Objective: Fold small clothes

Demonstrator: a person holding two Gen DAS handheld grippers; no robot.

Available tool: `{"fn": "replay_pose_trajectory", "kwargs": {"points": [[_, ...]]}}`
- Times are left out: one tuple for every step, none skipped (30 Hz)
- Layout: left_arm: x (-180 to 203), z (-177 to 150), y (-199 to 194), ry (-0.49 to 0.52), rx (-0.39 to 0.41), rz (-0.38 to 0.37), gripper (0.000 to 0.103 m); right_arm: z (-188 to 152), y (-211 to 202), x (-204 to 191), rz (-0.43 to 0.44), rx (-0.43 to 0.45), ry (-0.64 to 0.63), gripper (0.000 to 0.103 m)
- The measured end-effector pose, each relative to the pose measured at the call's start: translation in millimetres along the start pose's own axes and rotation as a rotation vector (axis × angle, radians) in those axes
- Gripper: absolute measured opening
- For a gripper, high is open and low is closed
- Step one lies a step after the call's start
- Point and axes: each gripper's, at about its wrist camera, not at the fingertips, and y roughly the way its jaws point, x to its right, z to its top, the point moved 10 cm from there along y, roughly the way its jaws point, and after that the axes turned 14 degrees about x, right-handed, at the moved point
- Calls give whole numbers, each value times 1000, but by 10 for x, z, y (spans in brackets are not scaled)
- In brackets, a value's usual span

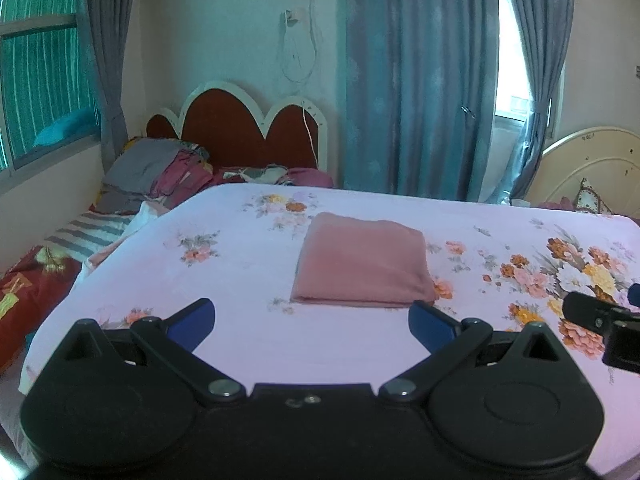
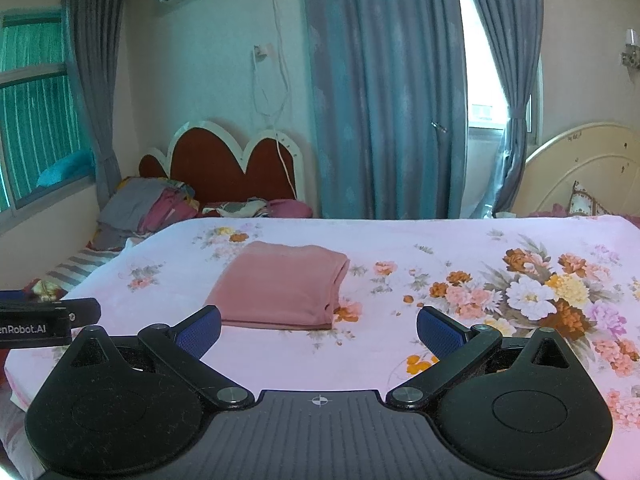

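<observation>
Left hand-held gripper (image 1: 312, 322) spread | folded pink cloth (image 1: 362, 264) just ahead, seemingly untouched

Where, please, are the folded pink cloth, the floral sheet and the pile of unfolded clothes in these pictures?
folded pink cloth (image 1: 362, 258), left wrist view, middle of its top face.
floral sheet (image 2: 400, 320), right wrist view, bare pink patch right of the cloth.
pile of unfolded clothes (image 1: 156, 172), left wrist view, grey and magenta heap by the headboard.

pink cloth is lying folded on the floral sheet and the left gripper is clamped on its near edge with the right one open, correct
Not quite. The left gripper is not clamped on the pink cloth: the left wrist view shows its jaws wide open, short of the near edge. The rest holds: the cloth lies folded on the floral sheet, and the right gripper is open.
</observation>
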Motion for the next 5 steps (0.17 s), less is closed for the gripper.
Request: {"fn": "replay_pose_trajectory", "kwargs": {"points": [[10,-4,45,7,11,-3,101,-16,38,16,-2,-5,2,103],[28,-4,104,15,18,0,101,-41,86,37,-7,-13,4,103],[30,-15,173,20,19,7,101,-62,138,63,-12,-21,5,103],[45,-30,263,29,11,4,102,-94,201,96,-18,-32,7,103],[65,-34,363,38,9,-9,103,-128,263,134,-27,-42,7,103]]}}
